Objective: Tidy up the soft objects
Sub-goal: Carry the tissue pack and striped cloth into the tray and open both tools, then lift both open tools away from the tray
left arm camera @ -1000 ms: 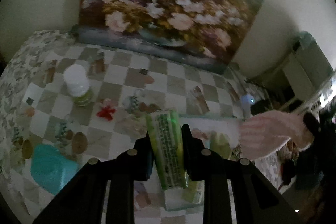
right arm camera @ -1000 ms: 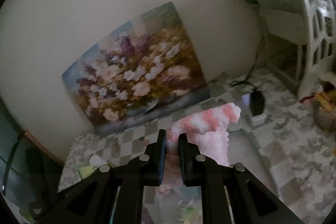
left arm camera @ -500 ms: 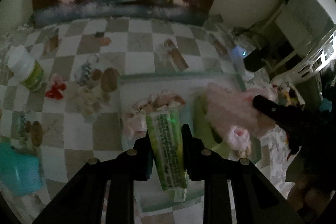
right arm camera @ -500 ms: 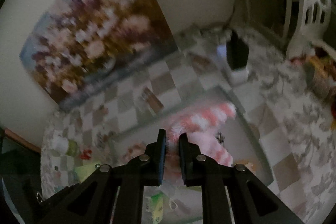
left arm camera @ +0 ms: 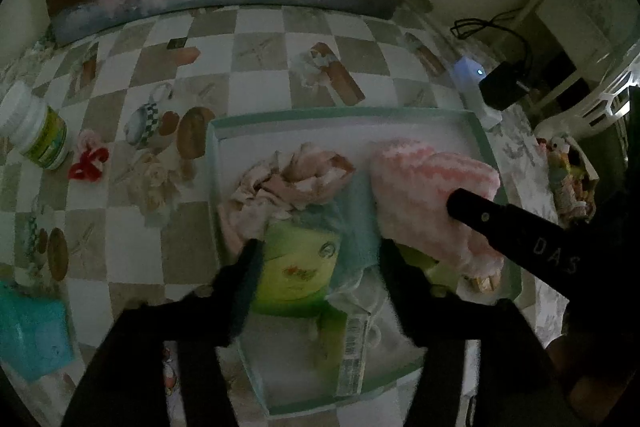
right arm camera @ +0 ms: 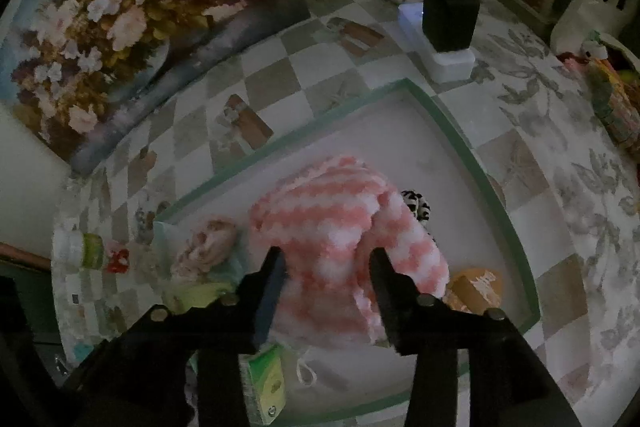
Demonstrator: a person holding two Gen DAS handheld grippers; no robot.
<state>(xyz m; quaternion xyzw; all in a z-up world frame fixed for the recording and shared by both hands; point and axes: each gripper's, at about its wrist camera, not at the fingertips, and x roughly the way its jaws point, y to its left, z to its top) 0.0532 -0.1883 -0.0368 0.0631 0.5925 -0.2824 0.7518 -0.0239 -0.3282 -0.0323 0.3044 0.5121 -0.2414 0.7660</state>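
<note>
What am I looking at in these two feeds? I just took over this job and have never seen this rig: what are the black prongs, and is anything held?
There is no robot arm. A person holds a two-finger gripper in each hand, and each picture comes from a fisheye camera on one gripper, looking down along its fingers.

In the left view, the left gripper is opening over a green tissue pack that lies between its fingers in a green-rimmed tray. In the right view, the right gripper is opening around a pink and white fluffy cloth in the same tray. Neither looks gripped now.

A crumpled pink cloth also lies in the tray. A white-lidded jar stands outside it on the checked tablecloth.
</note>
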